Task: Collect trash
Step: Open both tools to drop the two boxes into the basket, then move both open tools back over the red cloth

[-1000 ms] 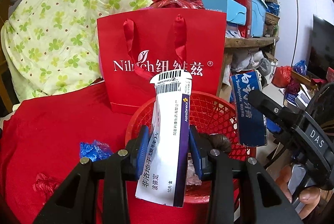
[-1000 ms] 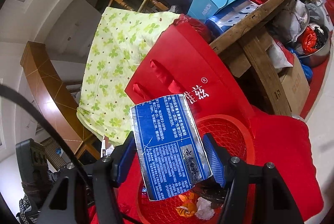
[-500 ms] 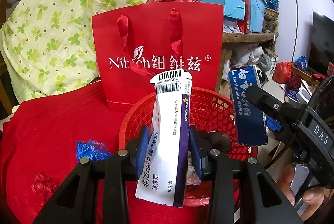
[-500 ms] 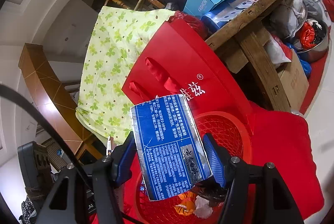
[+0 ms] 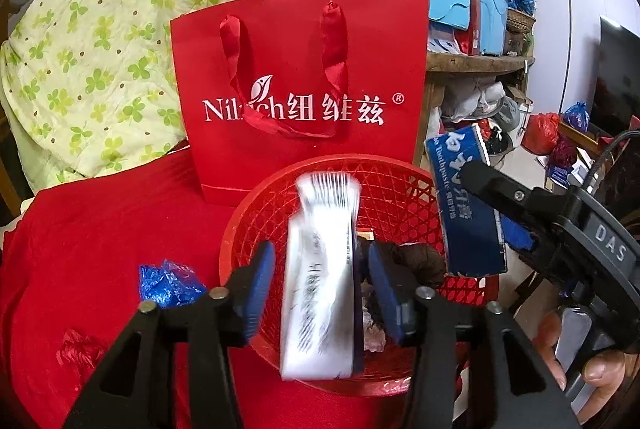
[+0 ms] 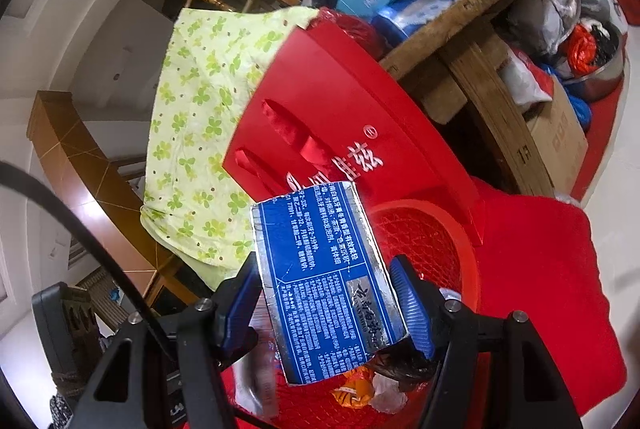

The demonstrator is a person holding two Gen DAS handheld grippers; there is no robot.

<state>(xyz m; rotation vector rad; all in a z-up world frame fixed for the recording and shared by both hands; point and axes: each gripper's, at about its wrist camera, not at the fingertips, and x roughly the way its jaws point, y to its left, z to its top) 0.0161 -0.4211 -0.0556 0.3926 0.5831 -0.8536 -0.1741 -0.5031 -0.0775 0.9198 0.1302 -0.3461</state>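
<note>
Half a second ago our left gripper (image 5: 320,279) pinched the white medicine box (image 5: 320,281) firmly; now its jaws are opening, and the box, blurred by motion, slips down between the blue pads (image 5: 260,285) without touching them, right above the red basket (image 5: 248,225).

Our right gripper (image 6: 324,303) is pressed on the blue toothpaste box (image 6: 324,285), both pads against its side edges. This box is beside the basket rim, not yet over the middle.

We judge both boxes as light, empty cardboard: stiff enough on the edges, but easy to crush on the wide faces. The blue one has a shiny foil border, so it may slide. The best place to hold is across the narrow sides near the lower half, as now.

Our left gripper points down over the basket, which stands on the red cloth (image 5: 100,229) in front of the red paper bag (image 5: 296,89). Our right gripper points nearly level and is rolled to one side. A blue wrapper (image 5: 168,281) lies on the cloth, left of the basket, not collected yet.
</note>
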